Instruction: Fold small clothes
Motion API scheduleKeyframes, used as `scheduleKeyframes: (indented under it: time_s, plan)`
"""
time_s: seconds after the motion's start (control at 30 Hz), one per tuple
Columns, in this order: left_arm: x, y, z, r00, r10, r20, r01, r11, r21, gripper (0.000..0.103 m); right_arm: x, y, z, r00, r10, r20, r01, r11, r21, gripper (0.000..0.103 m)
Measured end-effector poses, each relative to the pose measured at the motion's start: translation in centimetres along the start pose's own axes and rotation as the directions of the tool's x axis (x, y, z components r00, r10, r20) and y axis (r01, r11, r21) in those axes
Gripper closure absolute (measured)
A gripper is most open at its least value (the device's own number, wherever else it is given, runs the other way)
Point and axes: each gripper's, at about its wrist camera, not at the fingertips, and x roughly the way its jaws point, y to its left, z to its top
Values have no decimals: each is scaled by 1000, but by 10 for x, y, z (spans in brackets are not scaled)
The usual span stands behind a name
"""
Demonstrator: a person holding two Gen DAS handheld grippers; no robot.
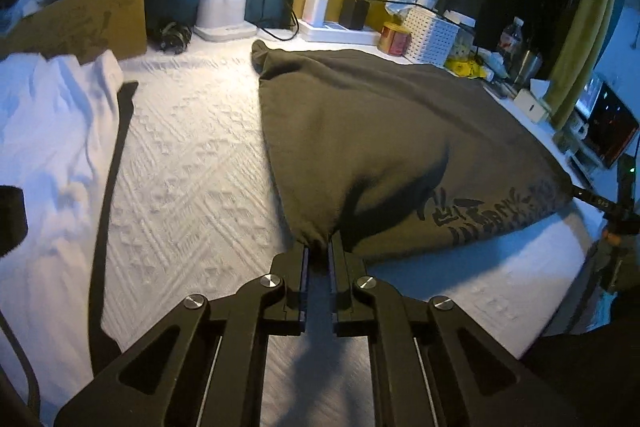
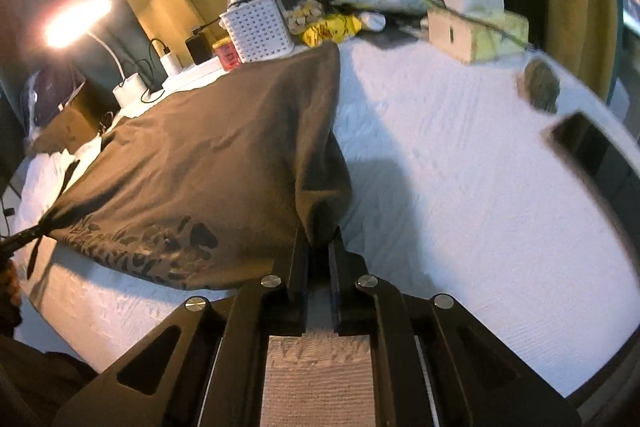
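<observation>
A dark olive-brown garment (image 1: 380, 131) with black print near its front hem lies spread on the white textured bed cover (image 1: 192, 167). My left gripper (image 1: 319, 247) is shut on the garment's near left corner, the cloth bunched between its fingers. In the right wrist view the same garment (image 2: 216, 155) rises off the cover, and my right gripper (image 2: 319, 239) is shut on its near right corner. The other gripper's tip shows at the far edge of each view, pinching the opposite corner (image 2: 44, 227).
A white garment (image 1: 52, 131) and a dark strap (image 1: 116, 155) lie left of the olive one. Along the back stand a cardboard box (image 1: 80, 23), lamp base (image 1: 222, 11), chargers, a white perforated basket (image 2: 258, 31) and a tissue box (image 2: 476, 31). A dark phone-like slab (image 2: 592, 151) lies at right.
</observation>
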Motion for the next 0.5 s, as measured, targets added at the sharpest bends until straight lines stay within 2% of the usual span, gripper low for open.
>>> scheduleKeyframes:
  time_s: [0.27, 0.5]
  plan:
    - [-7, -11, -13, 999, -15, -44, 14, 1000, -1, 97, -19, 15, 3, 994, -106, 9, 106, 982, -159, 95]
    - [-11, -16, -31, 996, -36, -79, 34, 999, -16, 97, -24, 13, -19, 991, -136, -17, 131, 975, -180, 95]
